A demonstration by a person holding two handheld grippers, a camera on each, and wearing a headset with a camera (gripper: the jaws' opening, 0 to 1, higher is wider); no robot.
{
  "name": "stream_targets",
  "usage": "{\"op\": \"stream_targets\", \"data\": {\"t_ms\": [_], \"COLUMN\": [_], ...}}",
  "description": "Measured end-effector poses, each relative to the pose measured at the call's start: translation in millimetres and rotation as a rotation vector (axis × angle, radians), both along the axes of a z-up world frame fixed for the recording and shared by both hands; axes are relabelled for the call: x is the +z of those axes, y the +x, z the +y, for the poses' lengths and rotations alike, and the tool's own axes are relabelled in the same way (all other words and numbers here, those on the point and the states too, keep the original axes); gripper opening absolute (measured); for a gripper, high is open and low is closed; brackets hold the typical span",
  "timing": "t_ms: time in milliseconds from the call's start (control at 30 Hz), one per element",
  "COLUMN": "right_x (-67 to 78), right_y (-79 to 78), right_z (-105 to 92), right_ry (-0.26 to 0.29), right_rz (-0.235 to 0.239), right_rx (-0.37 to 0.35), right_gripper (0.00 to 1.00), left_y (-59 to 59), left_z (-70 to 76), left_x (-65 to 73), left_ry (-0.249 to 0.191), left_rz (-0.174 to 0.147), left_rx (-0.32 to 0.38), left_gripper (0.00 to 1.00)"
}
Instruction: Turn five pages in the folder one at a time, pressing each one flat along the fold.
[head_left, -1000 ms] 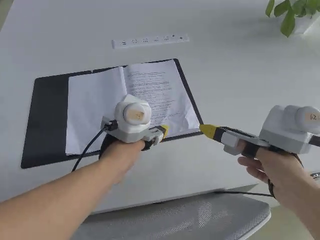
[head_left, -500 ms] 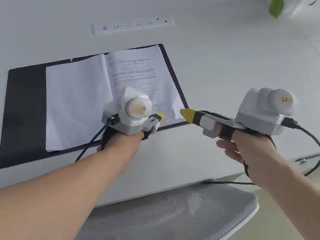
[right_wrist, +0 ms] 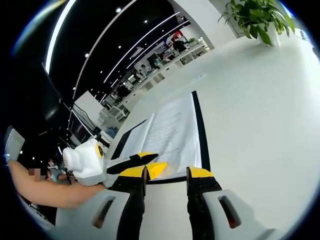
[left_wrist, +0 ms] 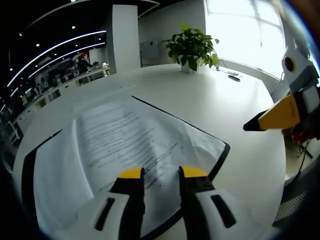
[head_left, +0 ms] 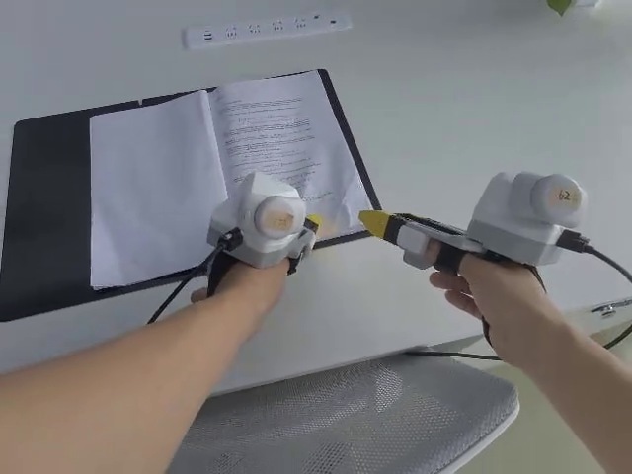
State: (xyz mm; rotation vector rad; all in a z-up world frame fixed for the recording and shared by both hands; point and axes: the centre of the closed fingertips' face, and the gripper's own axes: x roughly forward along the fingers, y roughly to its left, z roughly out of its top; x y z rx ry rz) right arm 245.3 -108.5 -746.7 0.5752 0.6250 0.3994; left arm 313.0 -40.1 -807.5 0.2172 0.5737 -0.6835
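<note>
Folder (head_left: 39, 217) lies open and flat on the white worktop (head_left: 474, 109), its near edge close to the worktop's front edge. Matte black, it looks stiff. The blank left page (head_left: 148, 188) and printed right page (head_left: 286, 138) are thin, light, floppy sheets that would likely crease or slip, so they are best lifted at the right page's free near corner. Left tool (head_left: 310, 229) hovers over that page's near edge, jaws spread and empty. Right tool (head_left: 375, 221), its hard yellow tips also apart, hangs just off the folder's near right corner.
</note>
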Motion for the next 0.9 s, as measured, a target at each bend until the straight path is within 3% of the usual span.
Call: {"op": "stream_targets", "data": {"t_ms": [200, 367, 667, 900], "right_x": [-2.2, -2.4, -5.4, -22.0], "right_y": [2.3, 3.8, 11.0, 27.3], "right_z": [-0.6, 2.5, 7.4, 7.6], "right_ry": [0.002, 0.002, -0.006, -0.023], "right_rz": [0.003, -0.001, -0.007, 0.028], "right_rx": [-0.008, -0.002, -0.008, -0.029], "right_gripper": [0.30, 0.29, 0.29, 0.29], "left_y": [1.8, 4.7, 10.5, 10.5], "left_z": [1.1, 4.8, 9.7, 9.4], "left_x": [-0.2, -0.2, -0.6, -1.4], "left_ry": [-0.004, 0.020, -0.006, -0.015], "left_rz": [0.005, 0.003, 0.037, 0.046], "left_rx": [0.005, 0.002, 0.043, 0.052], "left_gripper": [0.24, 0.15, 0.07, 0.07]}}
